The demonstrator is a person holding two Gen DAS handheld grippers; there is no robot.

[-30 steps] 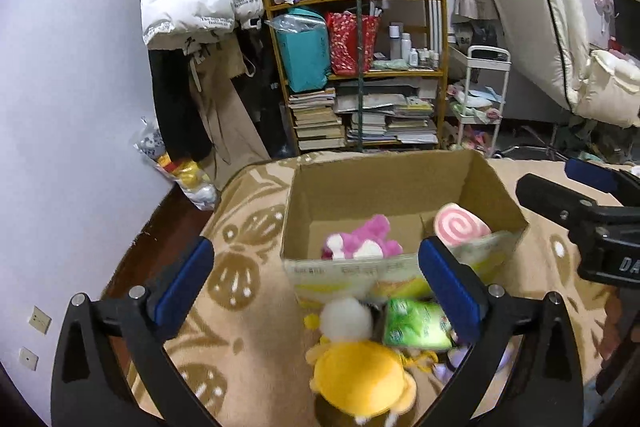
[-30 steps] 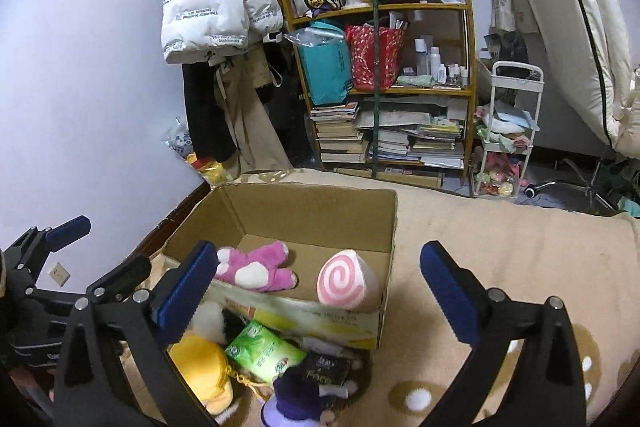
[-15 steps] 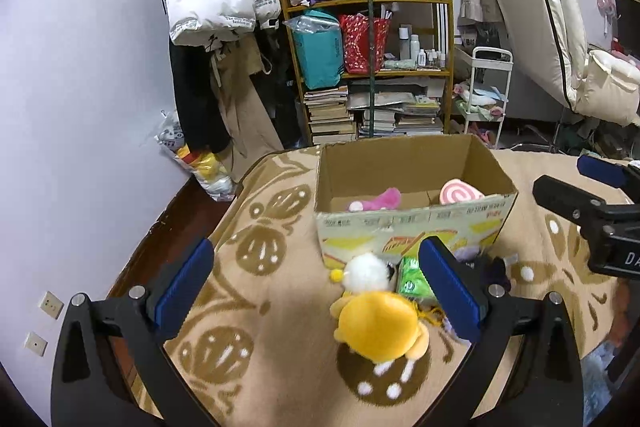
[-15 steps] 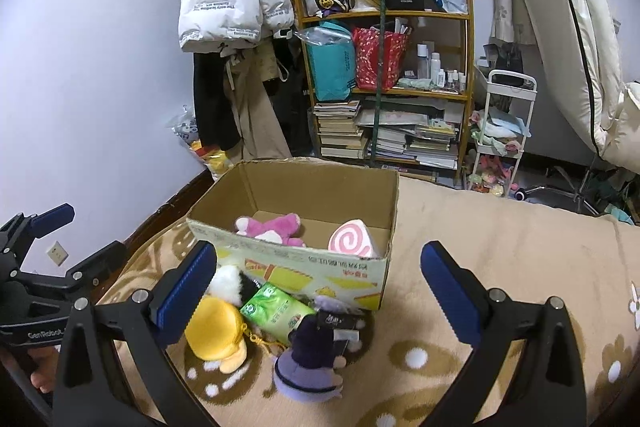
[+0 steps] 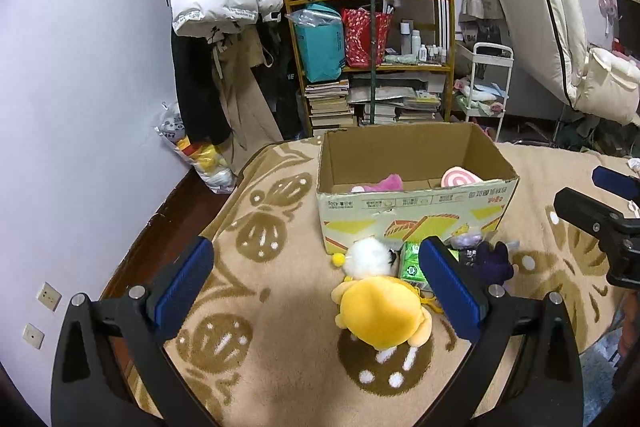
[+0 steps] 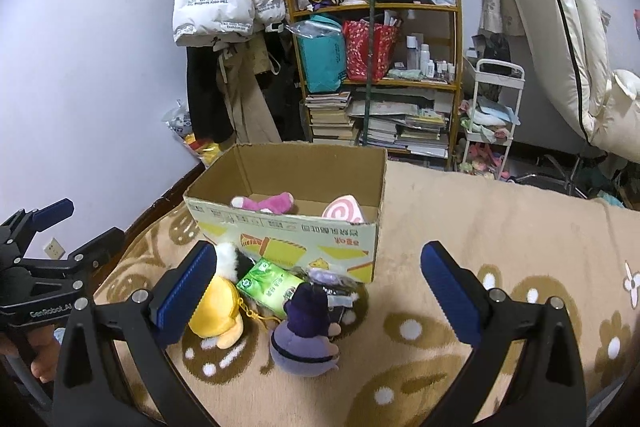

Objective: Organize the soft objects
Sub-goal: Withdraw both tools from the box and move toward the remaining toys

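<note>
Both wrist views face cardboard box from near, left and right.

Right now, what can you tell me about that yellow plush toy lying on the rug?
The yellow plush toy is a rounded, fuzzy stuffed figure with small stubby limbs, seen from behind. It lies on the patterned beige rug just in front of the cardboard box. A white fluffy ball sits against its far side, and the green packet lies beside it. Neither hand-held gripper touches it.

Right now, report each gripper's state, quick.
Left gripper: open, holding nothing, above the yellow plush.
Right gripper: open, holding nothing, above the purple plush.
</note>
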